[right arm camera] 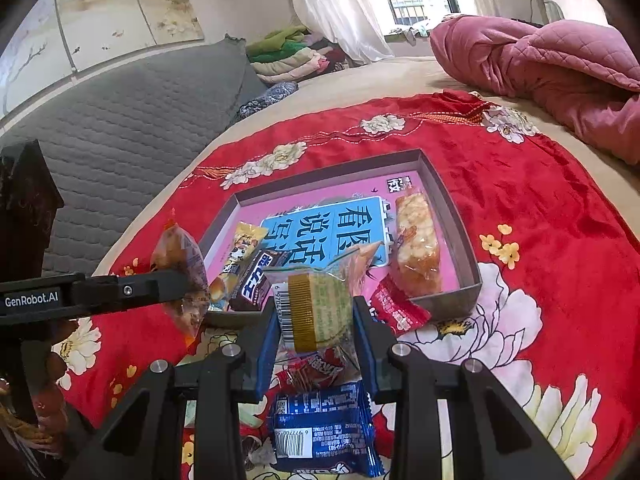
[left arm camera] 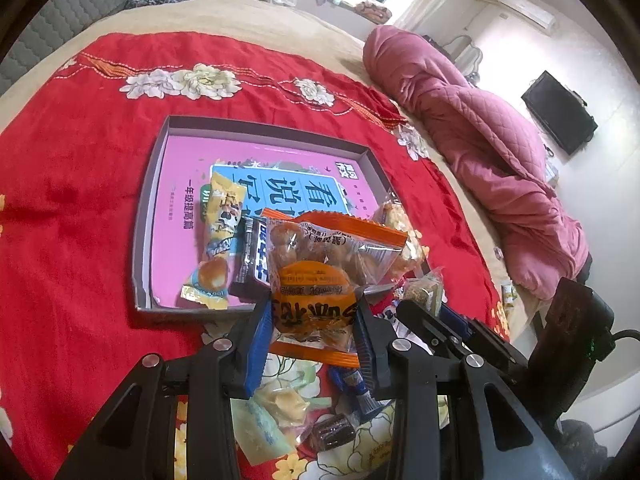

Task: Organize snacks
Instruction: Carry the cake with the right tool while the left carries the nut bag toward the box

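Blue-padded jaws fill the bottom of both views, and each pair is closed on a snack. At the lower centre of the left wrist view the left gripper (left arm camera: 314, 320) pinches an orange-trimmed clear packet (left arm camera: 320, 264) across its printed middle, its top fanning up in front of the near edge of the grey box (left arm camera: 264, 126). In the right wrist view the right gripper (right arm camera: 316, 332) clamps a pale green cake packet (right arm camera: 316, 308) across its width, held above the red floral cloth (right arm camera: 540, 208) on the bed, just short of the box's near wall. Already in the box, on a pink book, lie a yellow packet (left arm camera: 222, 236), a dark chocolate bar (left arm camera: 256, 256) and a long rice-crisp bar (right arm camera: 416, 248); a red sachet (right arm camera: 396, 308) leans over the near wall. At the bottom of the right wrist frame a blue wrapper (right arm camera: 324, 436) waits on the cloth, while a small dark sweet (left arm camera: 332, 434) sits low in the left view. All of these look light, with slick crinkly film that may slide or twist between the pads. The contents seem crumbly, so I would judge a gentle squeeze across the filled middle safer than the flat sealed ends, which would let the packet swing. The soft bed beneath will give under any downward push.
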The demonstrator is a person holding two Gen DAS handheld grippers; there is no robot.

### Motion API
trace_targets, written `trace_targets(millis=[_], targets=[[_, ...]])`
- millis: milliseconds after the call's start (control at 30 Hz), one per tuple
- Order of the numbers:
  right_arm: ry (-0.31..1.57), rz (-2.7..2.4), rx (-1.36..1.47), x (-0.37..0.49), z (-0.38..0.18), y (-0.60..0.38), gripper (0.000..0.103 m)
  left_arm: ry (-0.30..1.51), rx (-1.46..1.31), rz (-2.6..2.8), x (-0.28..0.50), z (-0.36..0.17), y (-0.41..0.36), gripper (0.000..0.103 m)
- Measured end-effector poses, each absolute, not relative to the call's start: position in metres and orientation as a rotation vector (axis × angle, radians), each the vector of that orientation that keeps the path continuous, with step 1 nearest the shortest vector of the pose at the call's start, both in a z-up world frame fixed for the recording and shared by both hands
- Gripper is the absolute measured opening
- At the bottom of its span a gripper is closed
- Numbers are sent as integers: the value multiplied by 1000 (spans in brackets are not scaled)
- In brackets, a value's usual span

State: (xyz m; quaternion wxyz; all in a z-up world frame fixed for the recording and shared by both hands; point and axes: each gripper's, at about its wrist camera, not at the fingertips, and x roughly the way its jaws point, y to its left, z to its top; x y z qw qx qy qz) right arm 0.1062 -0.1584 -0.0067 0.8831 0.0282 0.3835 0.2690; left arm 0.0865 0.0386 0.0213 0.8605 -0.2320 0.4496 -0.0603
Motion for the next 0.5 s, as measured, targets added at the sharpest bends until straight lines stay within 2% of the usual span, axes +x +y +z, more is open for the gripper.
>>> trace_targets(millis=[500], targets=[[788, 569, 65, 115, -8, -156, 35, 951, -491, -116, 98, 19, 37, 39]])
